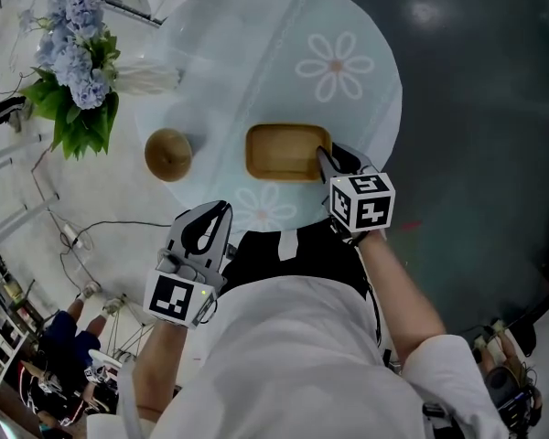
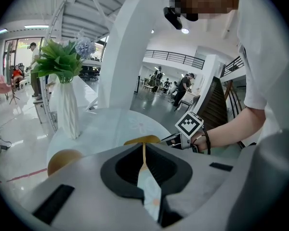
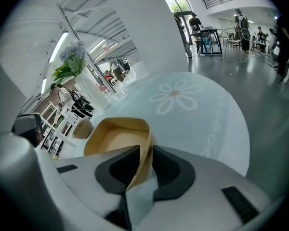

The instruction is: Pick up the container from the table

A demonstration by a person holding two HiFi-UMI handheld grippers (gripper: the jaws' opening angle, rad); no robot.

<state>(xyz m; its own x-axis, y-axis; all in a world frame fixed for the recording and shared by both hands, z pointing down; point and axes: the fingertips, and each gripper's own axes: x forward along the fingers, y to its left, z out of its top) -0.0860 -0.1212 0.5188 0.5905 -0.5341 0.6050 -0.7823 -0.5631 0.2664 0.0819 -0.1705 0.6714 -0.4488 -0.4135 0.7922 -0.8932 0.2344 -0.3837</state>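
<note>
Head view, items by descending size.

1. Round table (image 1: 256, 53), covered in pale blue cloth with white daisy prints. We see it from above, on a glossy floor.
2. White ribbed vase (image 1: 148, 80) with blue hydrangeas (image 1: 73, 30) and green leaves. It stands near the table's left edge, well apart from the other items.
3. Rectangular wooden container (image 1: 284, 151), open-topped and empty, with rounded corners. It sits toward the near side of the table, between two daisy prints. We cannot tell whether its base touches the cloth.
4. Right gripper (image 1: 325, 156), held at the container's right end. In the right gripper view its jaws are narrow and clamp the thin end wall, one jaw inside and one outside.
5. Left gripper (image 1: 221, 210), over the table's near edge, apart from the container. In the left gripper view its jaws are pressed together with nothing between them.
6. Round wooden bowl (image 1: 167, 154), just left of the container and not touching it.
</note>
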